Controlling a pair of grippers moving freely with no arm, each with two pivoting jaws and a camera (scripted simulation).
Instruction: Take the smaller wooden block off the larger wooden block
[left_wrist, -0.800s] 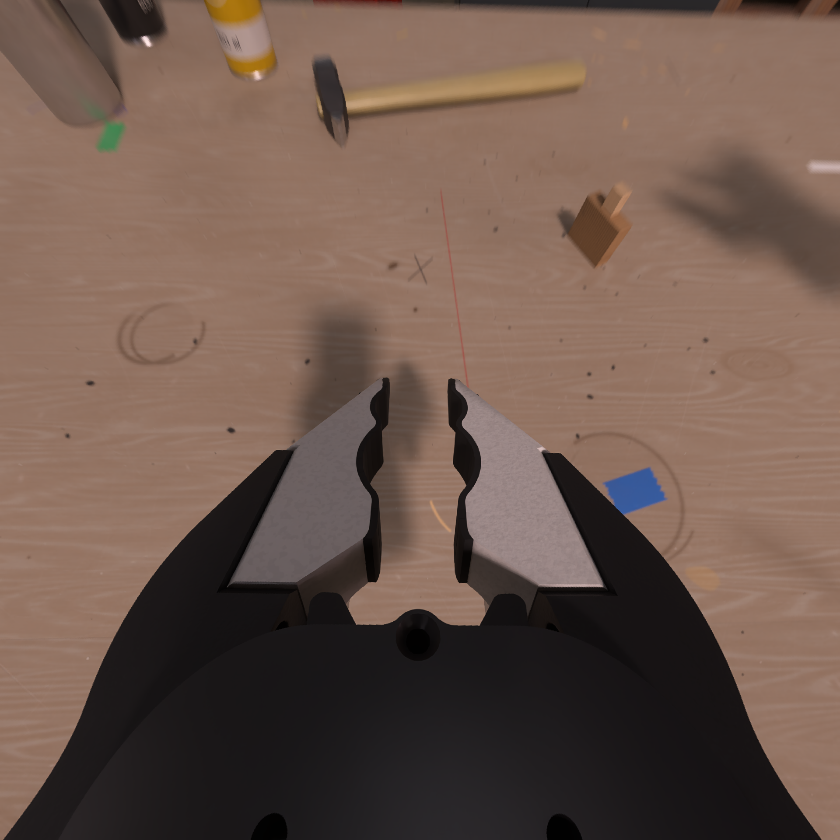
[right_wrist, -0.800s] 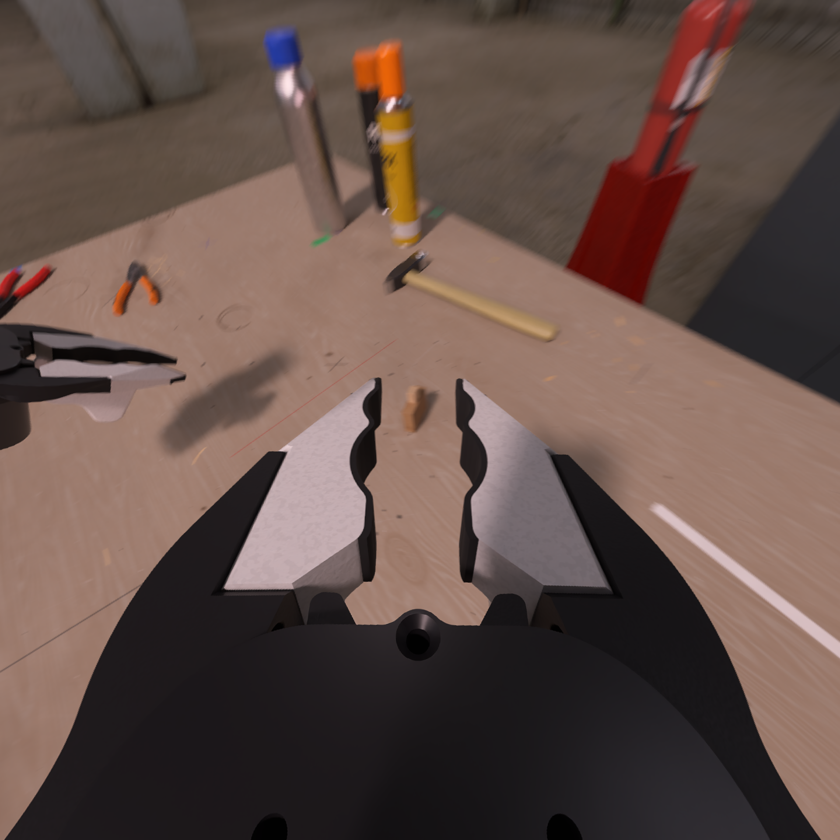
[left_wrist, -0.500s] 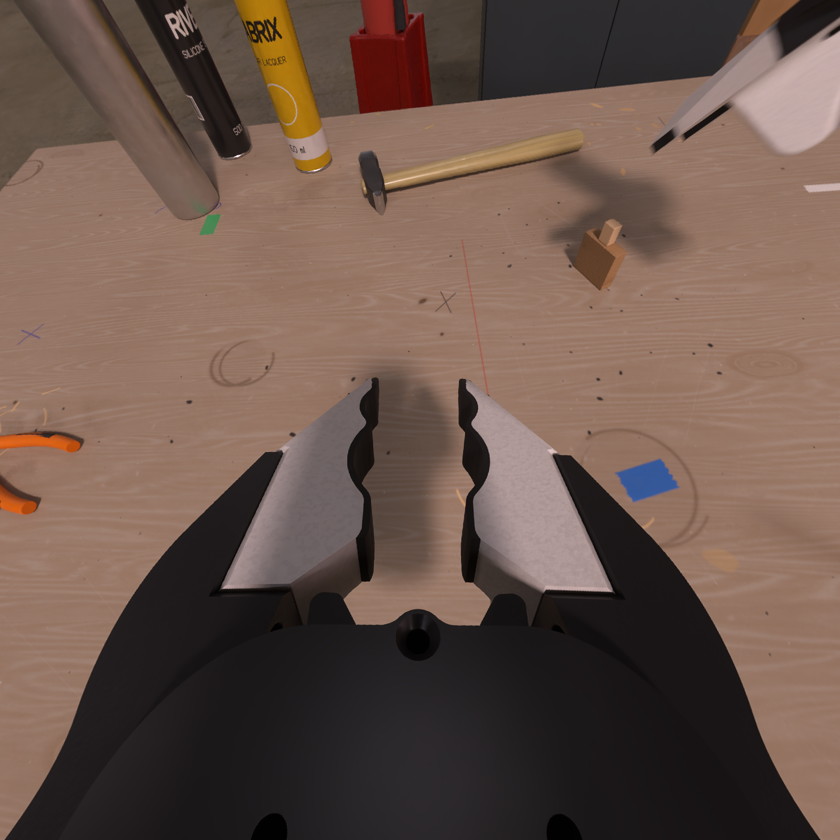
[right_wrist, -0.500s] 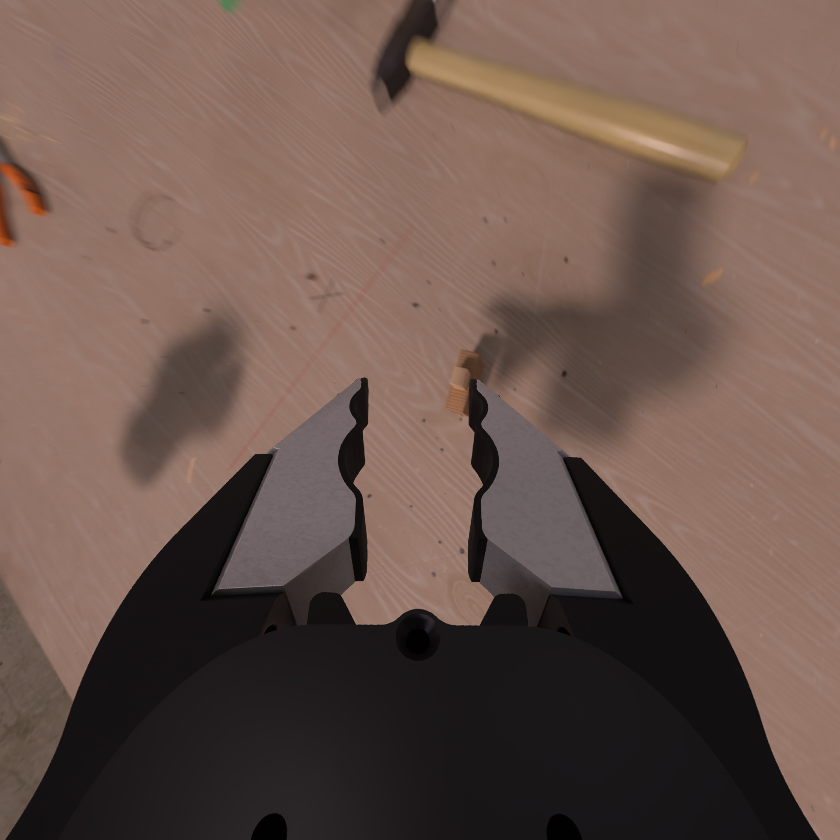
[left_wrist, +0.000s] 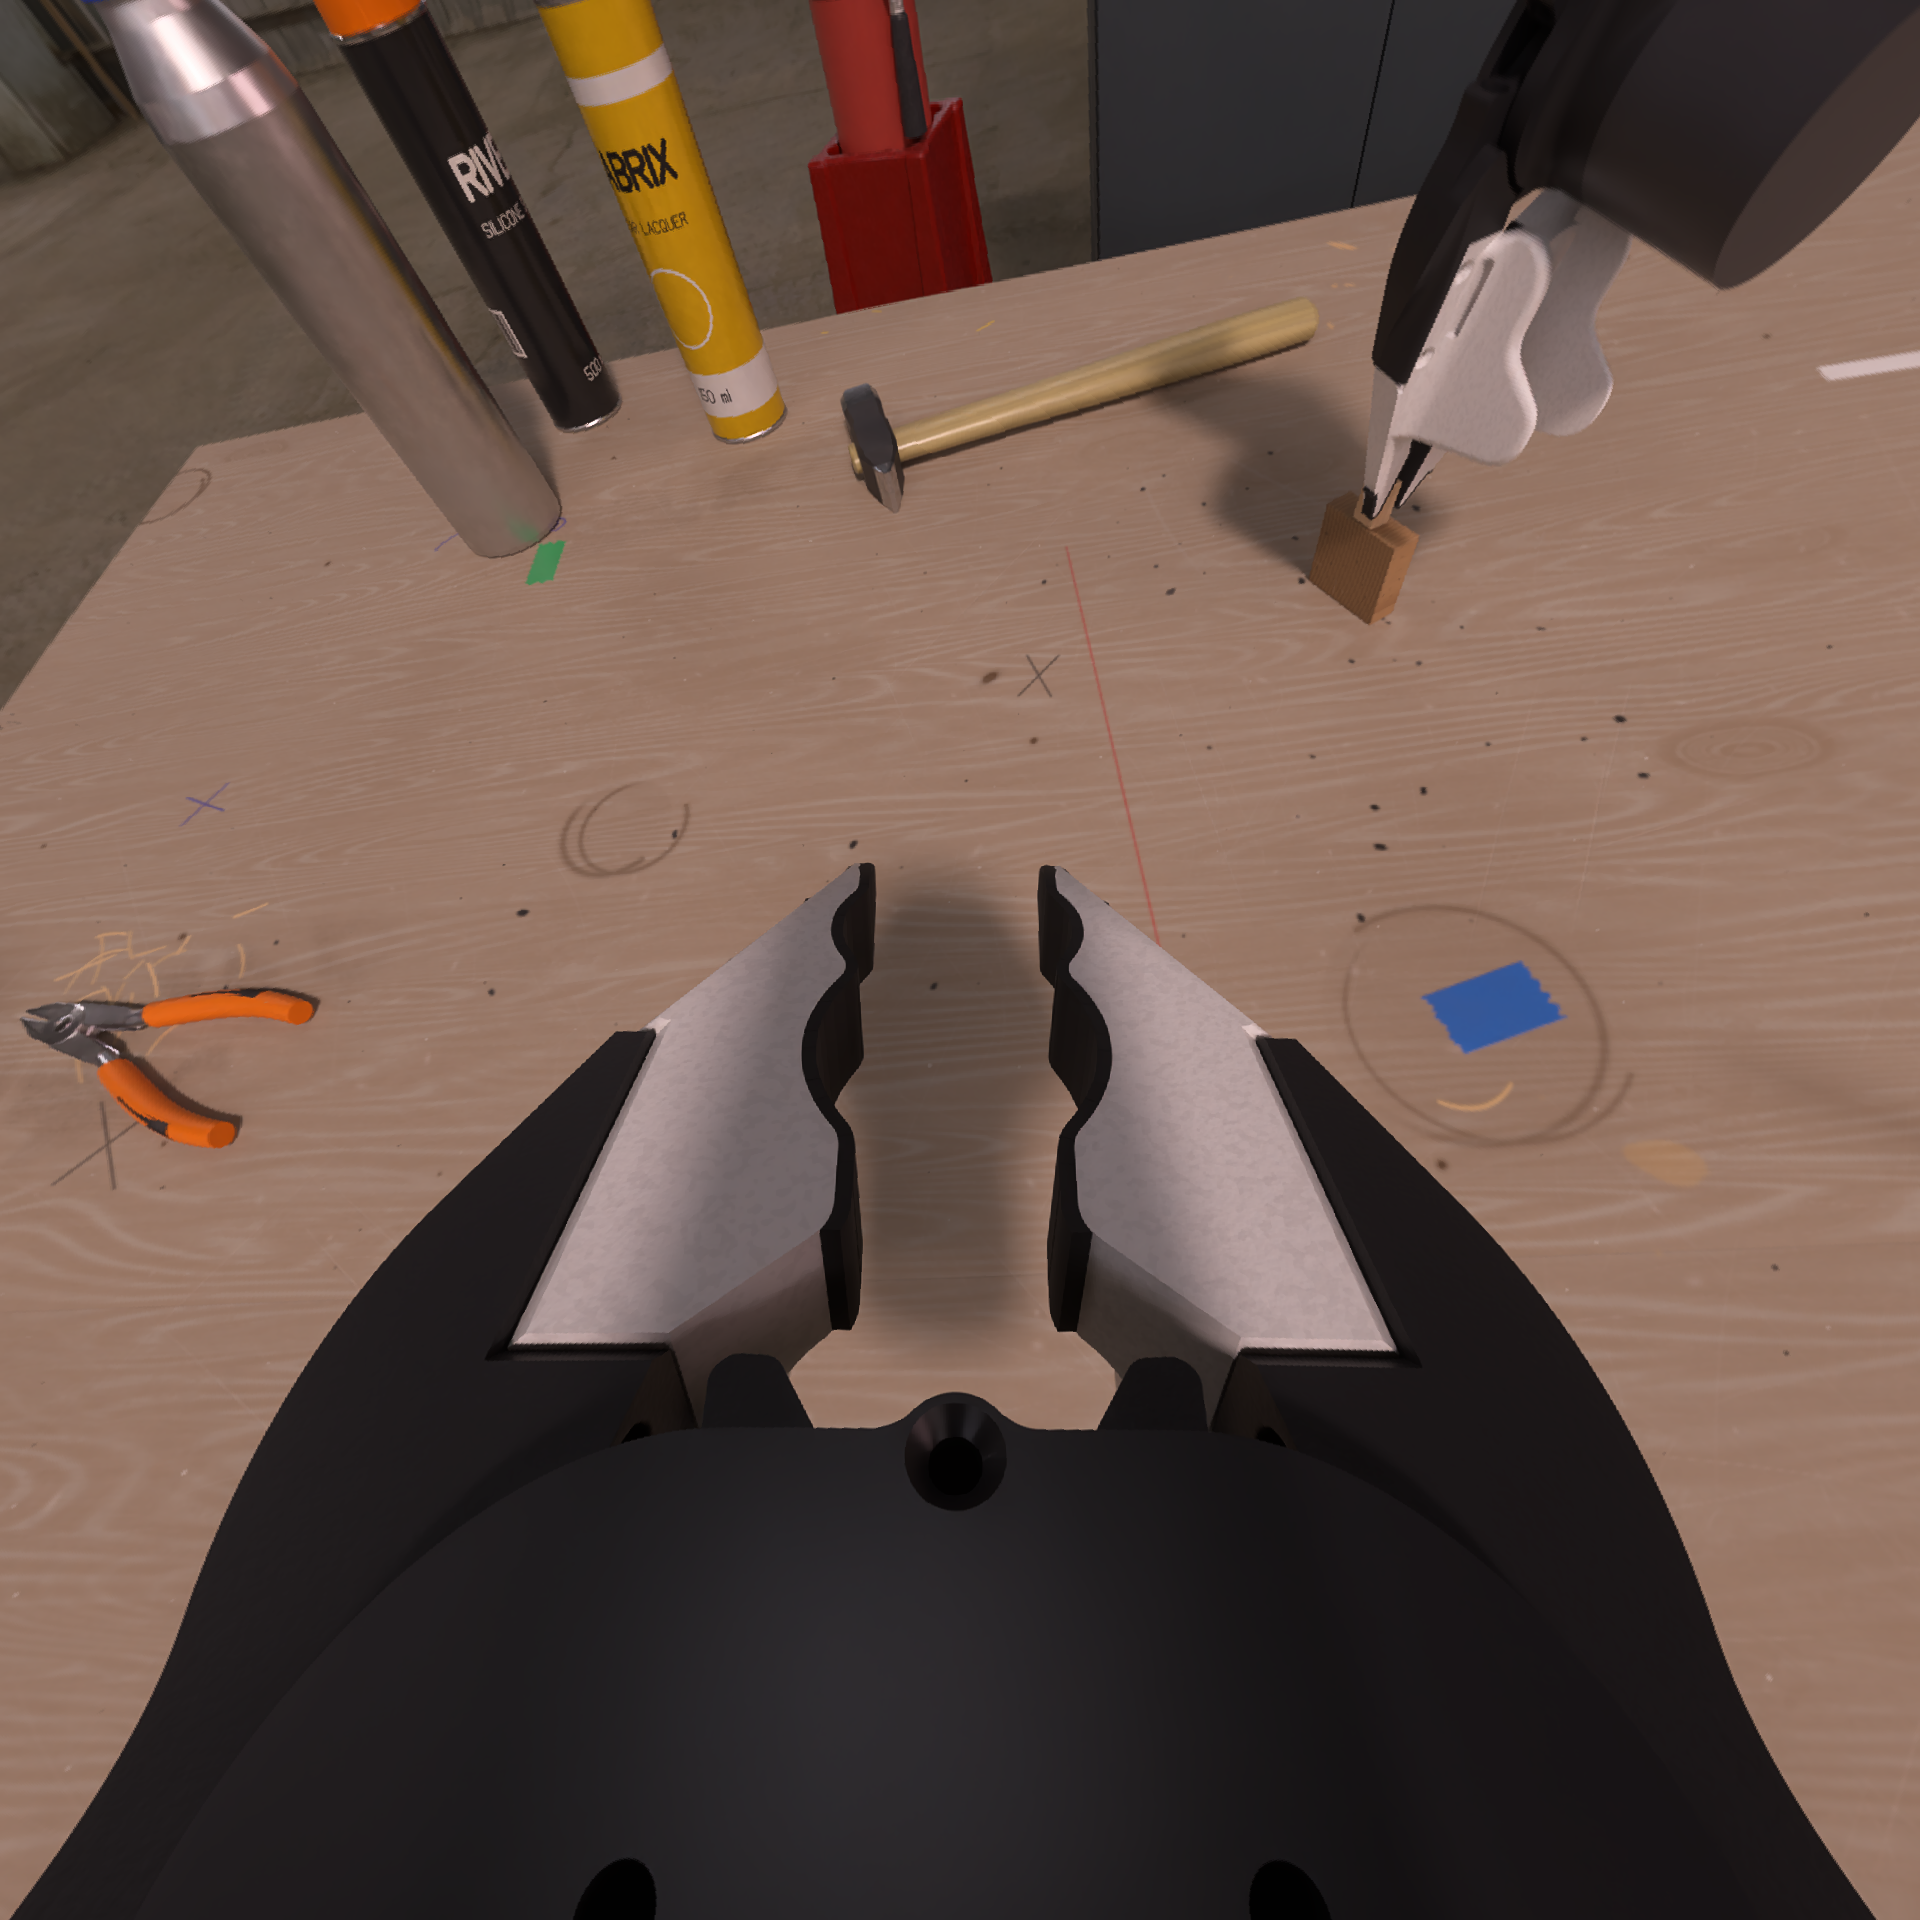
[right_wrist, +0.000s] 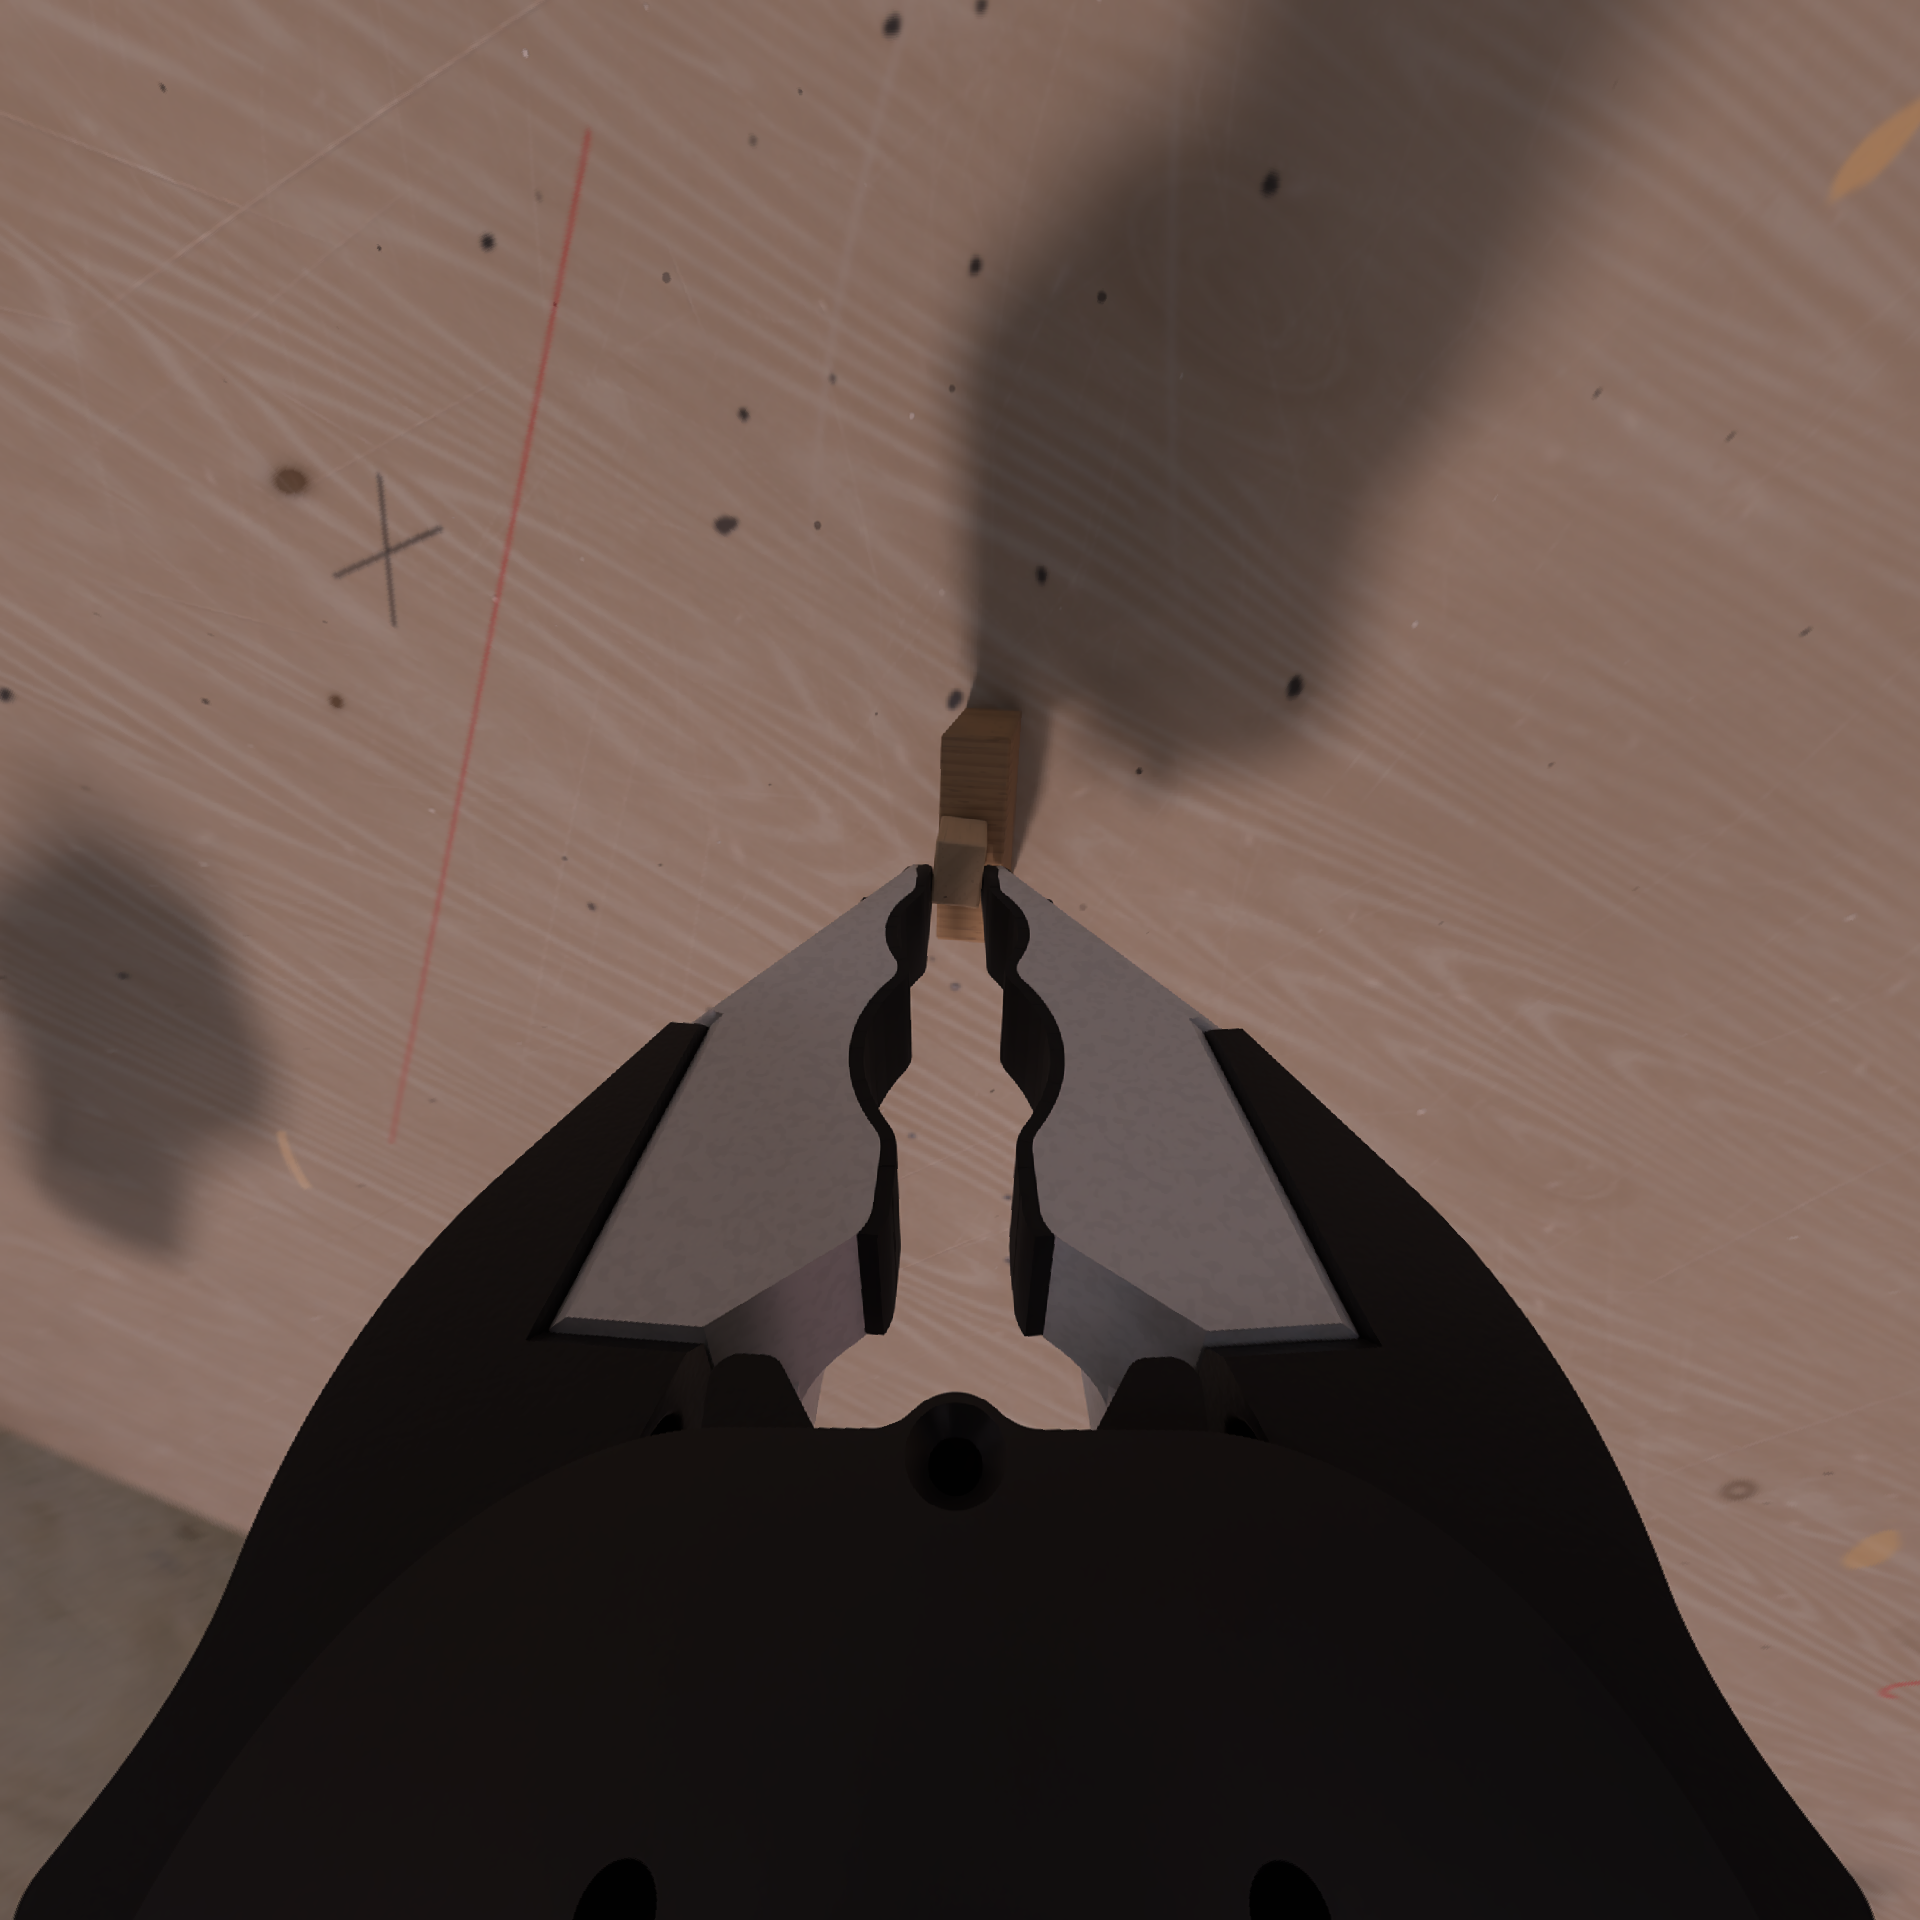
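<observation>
Grasping is the step we judge to be in hand: our right gripper has its tips either side of the smaller wooden block, which stands on top of the larger wooden block on the workbench. From the left wrist view we see the pair far off to the right, beyond the hammer, with the right gripper pointing straight down onto it.

The jaws are drawn nearly together, leaving only the width of the small block between them, and the dark inner edges appear to touch its two sides. We take this for a grip, though we cannot tell how firm it is.

The next move, as we judge it, calls for a straight lift upward, so the small block comes away without dragging or tipping the larger one, which nothing holds down.

Our left gripper hovers well apart over bare wood, jaws wide, holding and touching nothing.
</observation>
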